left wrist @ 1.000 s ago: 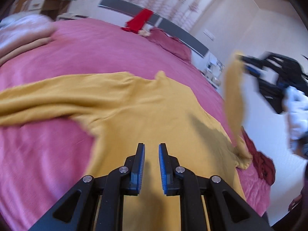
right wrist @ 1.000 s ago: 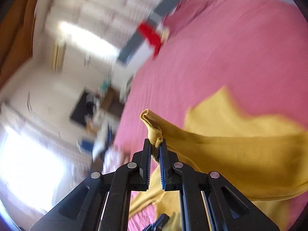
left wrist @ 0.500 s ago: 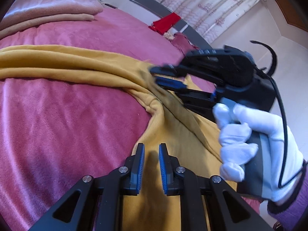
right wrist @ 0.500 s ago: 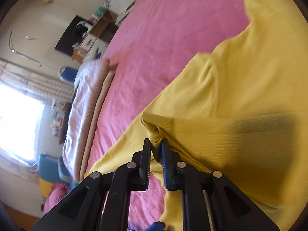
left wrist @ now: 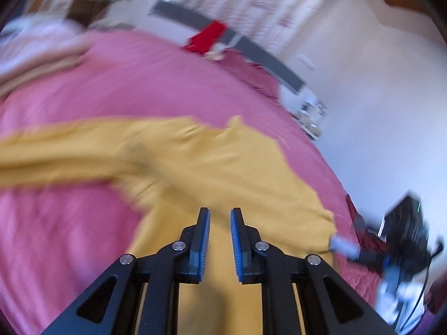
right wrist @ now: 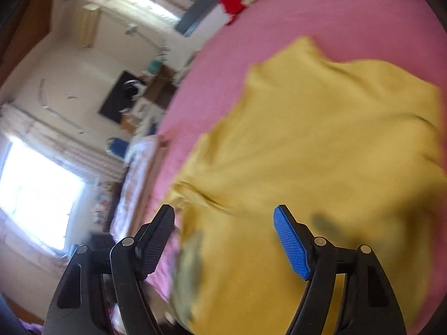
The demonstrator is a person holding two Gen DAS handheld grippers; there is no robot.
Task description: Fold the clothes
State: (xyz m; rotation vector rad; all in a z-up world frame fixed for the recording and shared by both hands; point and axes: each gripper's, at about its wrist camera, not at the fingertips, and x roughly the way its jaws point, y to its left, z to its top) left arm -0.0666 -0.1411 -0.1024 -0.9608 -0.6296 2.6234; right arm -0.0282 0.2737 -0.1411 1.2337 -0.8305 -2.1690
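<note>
Released since half a second ago: the right gripper [right wrist: 223, 245] had a yellow fold pinched, now its jaws stand wide apart with nothing between them, hovering over the yellow garment [right wrist: 321, 153]. Left gripper [left wrist: 220, 240] has jaws slightly parted, nothing held, above the garment's body [left wrist: 223, 173]. Garment lies spread on the pink bedspread [left wrist: 139, 83], one sleeve running off toward the left edge of the left view; bare pink around it on the far and left sides. Left view alone shows the right gripper [left wrist: 402, 240] at the bed's right edge, blurred, beside dark red cloth [left wrist: 363, 231]. Right view alone shows the window [right wrist: 36, 189] and folded pile [right wrist: 137, 167]. Red cloth [left wrist: 208, 36] hangs on the grey headboard [left wrist: 251, 47]. Both views motion-blurred; garment hem cut off by gripper bodies.
</note>
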